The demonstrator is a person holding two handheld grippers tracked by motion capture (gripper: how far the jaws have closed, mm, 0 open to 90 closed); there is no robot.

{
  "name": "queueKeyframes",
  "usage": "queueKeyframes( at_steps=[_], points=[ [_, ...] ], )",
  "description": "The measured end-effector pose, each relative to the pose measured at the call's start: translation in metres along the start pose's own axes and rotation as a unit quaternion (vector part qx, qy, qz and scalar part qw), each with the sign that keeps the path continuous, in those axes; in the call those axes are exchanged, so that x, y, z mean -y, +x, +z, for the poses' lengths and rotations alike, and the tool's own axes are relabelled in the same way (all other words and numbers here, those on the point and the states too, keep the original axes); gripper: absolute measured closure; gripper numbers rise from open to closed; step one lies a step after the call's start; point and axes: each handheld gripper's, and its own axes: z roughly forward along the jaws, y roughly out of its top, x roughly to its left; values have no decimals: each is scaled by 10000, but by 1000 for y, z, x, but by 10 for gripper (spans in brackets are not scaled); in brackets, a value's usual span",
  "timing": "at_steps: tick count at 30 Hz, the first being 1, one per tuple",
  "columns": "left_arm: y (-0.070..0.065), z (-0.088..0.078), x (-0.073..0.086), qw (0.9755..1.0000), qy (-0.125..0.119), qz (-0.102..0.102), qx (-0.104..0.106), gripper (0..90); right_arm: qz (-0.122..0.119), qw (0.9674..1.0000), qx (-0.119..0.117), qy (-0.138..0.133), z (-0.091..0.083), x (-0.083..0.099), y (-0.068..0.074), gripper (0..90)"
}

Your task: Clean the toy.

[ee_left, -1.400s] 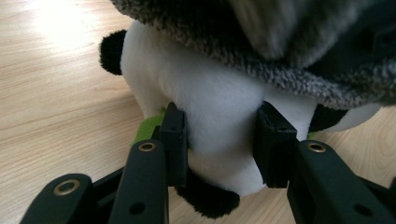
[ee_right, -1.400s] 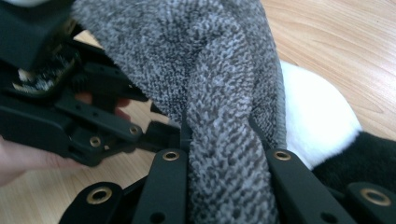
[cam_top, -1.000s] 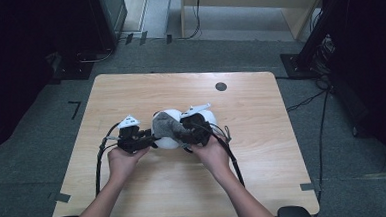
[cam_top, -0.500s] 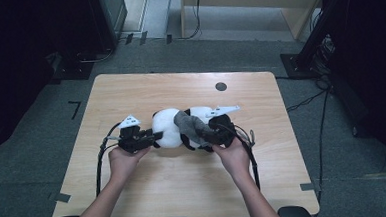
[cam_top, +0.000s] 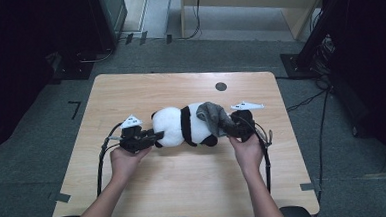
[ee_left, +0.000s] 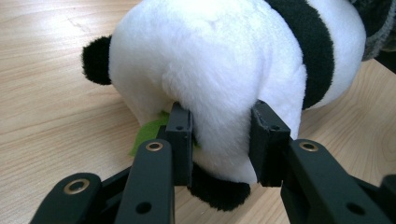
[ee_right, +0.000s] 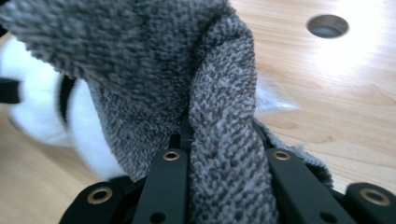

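Observation:
A black-and-white panda plush (cam_top: pixel 182 125) lies on its side across the middle of the wooden table (cam_top: pixel 185 184). My left gripper (cam_top: pixel 155 136) is at the plush's left end. In the left gripper view its jaws (ee_left: pixel 219 126) pinch the white rump of the panda (ee_left: pixel 224 60), with a green tag (ee_left: pixel 149 133) just beside them. A grey knitted cloth (cam_top: pixel 212 115) covers the panda's right end. My right gripper (cam_top: pixel 227 129) is shut on that cloth (ee_right: pixel 140 51), and a fold of it is bunched between the jaws (ee_right: pixel 219 135).
A round cable hole (cam_top: pixel 221 86) sits in the tabletop behind the plush, and shows as a round hole (ee_right: pixel 328 25) in the right gripper view. Cables trail from both grippers toward the front edge. Dark furniture and carpet surround the table.
My right gripper has moved to the right with the grey cloth, drawing it along the panda and baring the white body. The left gripper has kept still on the rump.

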Motion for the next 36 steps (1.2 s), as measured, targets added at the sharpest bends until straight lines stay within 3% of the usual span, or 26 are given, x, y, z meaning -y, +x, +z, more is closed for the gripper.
queueKeyframes(
  at_steps=[2, 4, 11, 13, 16, 17, 18, 19, 21, 24, 28, 36],
  points=[
    [0, 0, 0, 10000, 1, 25, -23, 652, 174, 9998, -113, -8, 7, 4, -4, 785],
    [-1, 0, 0, 10000, -1, 22, -32, 652, 124, 9999, -39, -44, 13, 8, -3, 787],
    [0, 0, 1, 10000, -24, -24, -17, 652, 332, 9994, 101, 41, 24, 17, -13, 788],
    [2, 0, 1, 10000, -9, -44, -5, 652, 481, 9984, 126, 266, 32, 25, -19, 788],
    [3, 0, 1, 10000, 30, -28, -34, 651, 517, 9944, 236, 891, 51, 41, -24, 784],
    [3, -1, 2, 10000, 32, -34, -37, 651, 538, 9951, 162, 812, 53, 46, -27, 785],
    [3, -1, 2, 10000, 23, -33, -37, 650, 772, 9942, 58, 749, 51, 47, -32, 786],
    [3, 0, 2, 10000, 20, -37, -39, 650, 845, 9935, 75, 760, 48, 46, -33, 786],
    [4, 0, 2, 10000, 15, -55, -39, 650, 742, 9948, 209, 663, 39, 42, -34, 787],
    [4, -1, 1, 10000, 22, -79, -31, 650, 760, 9964, 244, 289, 20, 33, -37, 787],
    [4, -1, 1, 10000, 21, -69, -36, 650, 674, 9974, 270, 0, -1, 21, -36, 787],
    [4, -1, 1, 10000, 30, -45, -45, 650, 348, 9981, 142, -491, -33, -11, -14, 787]
  ],
)
